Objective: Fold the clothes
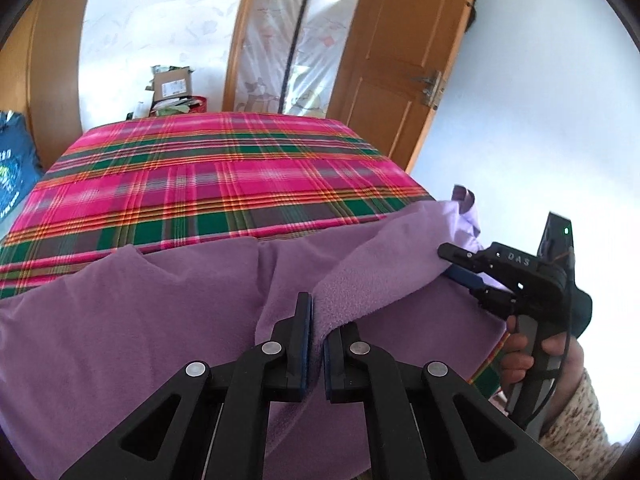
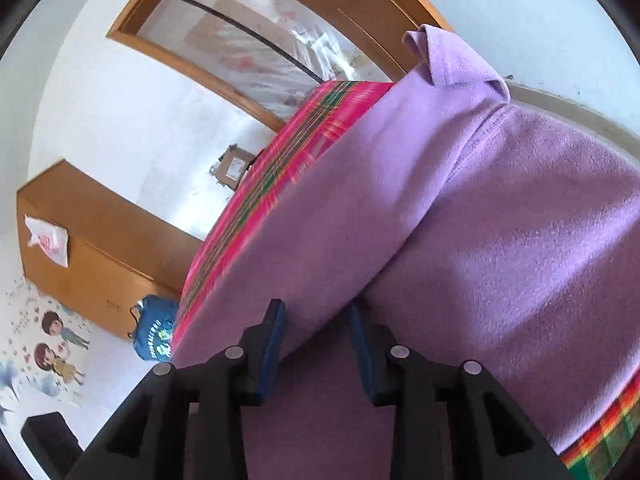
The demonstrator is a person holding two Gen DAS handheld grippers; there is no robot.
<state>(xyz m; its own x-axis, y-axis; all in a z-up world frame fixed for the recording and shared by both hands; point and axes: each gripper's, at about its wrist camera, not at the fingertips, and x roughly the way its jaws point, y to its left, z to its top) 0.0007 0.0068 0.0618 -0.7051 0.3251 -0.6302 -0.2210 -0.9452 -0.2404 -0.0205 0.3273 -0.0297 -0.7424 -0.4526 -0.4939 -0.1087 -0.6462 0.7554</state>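
A purple fleece garment [image 1: 132, 320] lies across the near end of a bed, with one edge lifted into a ridge. My left gripper [image 1: 318, 340] is shut on a fold of that ridge, the cloth pinched between its blue pads. In the left wrist view the right gripper [image 1: 450, 264] sits at the ridge's right end, held by a hand [image 1: 520, 344]. In the right wrist view the garment [image 2: 500, 220] fills the frame, its collar [image 2: 452, 60] sticking up. The right gripper [image 2: 318, 332] stands open, and a fold of cloth lies loosely between its spread pads.
A pink and green plaid cover [image 1: 200, 176] stretches over the bed beyond the garment. A wooden door [image 1: 400, 60] stands open at the back right, with cardboard boxes [image 1: 174, 88] behind the bed. A blue bag [image 1: 12, 168] and a wooden cabinet [image 2: 92, 240] are on the left.
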